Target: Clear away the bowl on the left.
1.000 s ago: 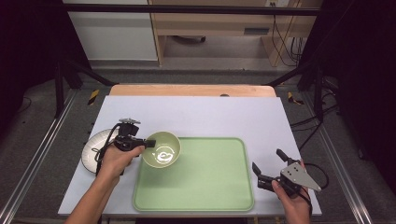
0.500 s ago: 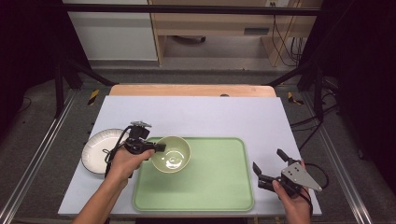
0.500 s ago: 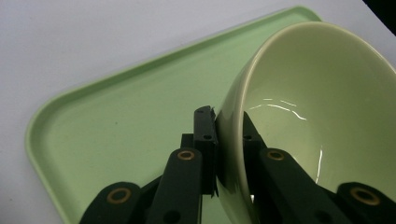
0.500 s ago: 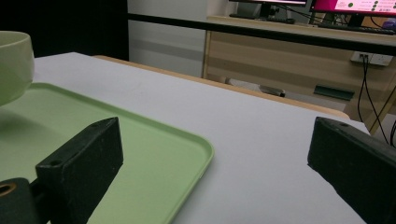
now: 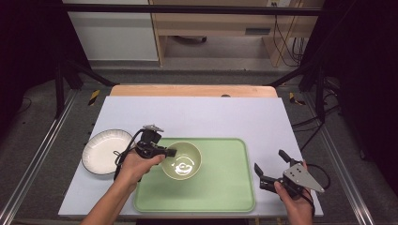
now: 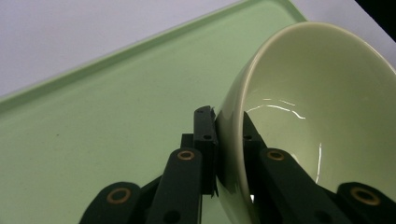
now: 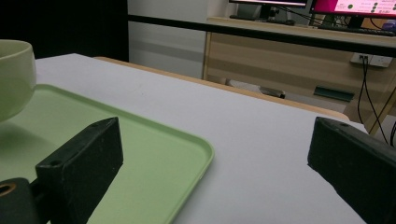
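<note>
No text, label, brand or number can be read anywhere; the pink screen point(image 7: 359, 7) at one o'clock in the right gripper view carries marks too small to read.

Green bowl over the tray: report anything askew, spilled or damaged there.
Nothing is spilled or broken. The green bowl is empty and whole, held by its rim in the left tongs over the green tray; in the left gripper view it looks tilted. The white plate sits flat beside the tray.
</note>
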The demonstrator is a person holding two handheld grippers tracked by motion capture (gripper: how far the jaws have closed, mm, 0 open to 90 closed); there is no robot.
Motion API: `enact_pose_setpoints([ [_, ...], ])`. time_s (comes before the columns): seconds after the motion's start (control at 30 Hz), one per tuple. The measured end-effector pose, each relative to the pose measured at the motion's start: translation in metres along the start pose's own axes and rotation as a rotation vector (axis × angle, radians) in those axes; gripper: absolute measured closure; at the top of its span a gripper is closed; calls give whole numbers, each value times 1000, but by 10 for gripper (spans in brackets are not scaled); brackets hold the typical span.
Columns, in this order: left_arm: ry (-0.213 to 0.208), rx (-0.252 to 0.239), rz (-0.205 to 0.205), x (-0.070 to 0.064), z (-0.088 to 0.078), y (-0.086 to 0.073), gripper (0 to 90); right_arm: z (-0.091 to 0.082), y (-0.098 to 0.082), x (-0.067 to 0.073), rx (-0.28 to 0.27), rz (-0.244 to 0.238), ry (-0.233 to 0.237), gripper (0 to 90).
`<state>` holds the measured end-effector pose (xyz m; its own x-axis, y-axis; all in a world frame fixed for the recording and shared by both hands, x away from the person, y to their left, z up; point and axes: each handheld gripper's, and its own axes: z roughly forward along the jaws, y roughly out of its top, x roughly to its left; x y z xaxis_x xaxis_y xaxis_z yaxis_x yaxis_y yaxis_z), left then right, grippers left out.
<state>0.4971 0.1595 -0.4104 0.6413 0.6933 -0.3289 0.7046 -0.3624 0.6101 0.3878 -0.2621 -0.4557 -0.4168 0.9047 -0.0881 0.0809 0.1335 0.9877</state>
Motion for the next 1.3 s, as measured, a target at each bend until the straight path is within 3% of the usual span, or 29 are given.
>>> enact_pose_setpoints([
  [0.23,-12,28,12,-5,10,-3,832,0,0,-1,0,2,-1,34],
  [0.57,-23,32,11,-9,17,-5,831,0,0,0,2,0,0,34],
  [1.3,-32,58,6,-6,23,-14,831,0,0,0,0,-3,8,35],
])
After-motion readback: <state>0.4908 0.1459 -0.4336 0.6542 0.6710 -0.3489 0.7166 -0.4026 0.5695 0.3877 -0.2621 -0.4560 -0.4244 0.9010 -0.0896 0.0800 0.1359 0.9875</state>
